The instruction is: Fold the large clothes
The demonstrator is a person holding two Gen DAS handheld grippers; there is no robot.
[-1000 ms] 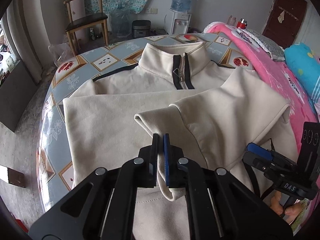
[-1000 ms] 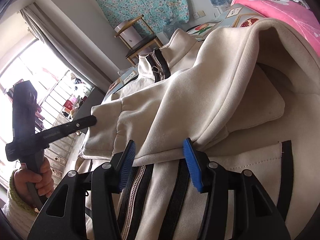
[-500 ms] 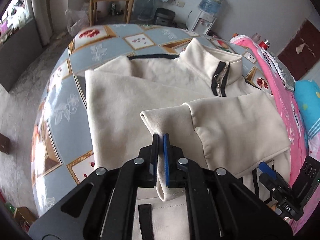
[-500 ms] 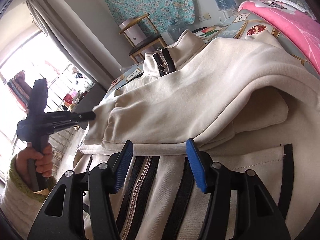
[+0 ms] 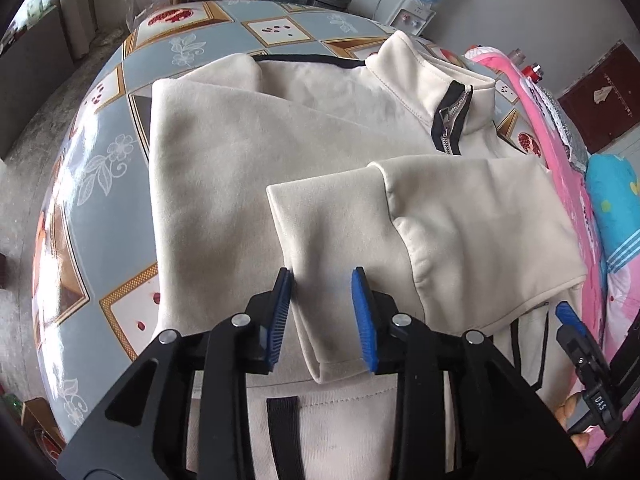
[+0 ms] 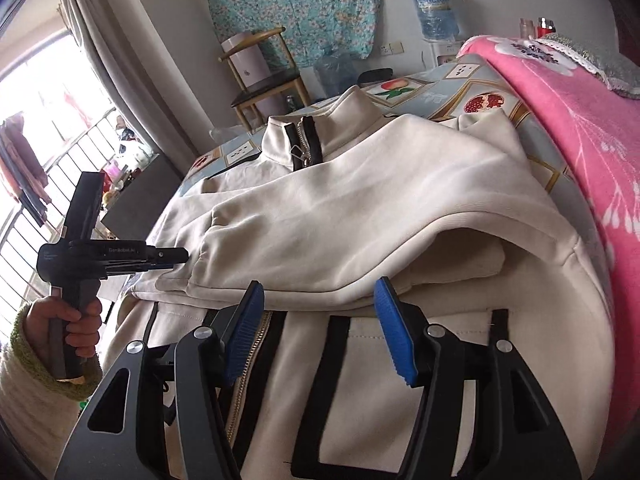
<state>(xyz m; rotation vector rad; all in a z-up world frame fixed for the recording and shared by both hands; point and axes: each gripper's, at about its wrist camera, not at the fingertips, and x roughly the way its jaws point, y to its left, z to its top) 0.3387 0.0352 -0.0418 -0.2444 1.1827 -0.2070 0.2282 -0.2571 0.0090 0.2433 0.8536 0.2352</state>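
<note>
The left tool is letting go, jaws spreading, sleeve cuff lying loose between the blue pads with nothing pinched. Right tool stands open and empty too, low in its frame, just short of the folded sleeve's edge. The cream zip-neck jacket is spread over the patterned bench, collar toward the upper right. Looks like thick fleecy stuff, soft and floppy, light enough, so I'd pinch it at the hem or a seam, not mid-panel.
</note>
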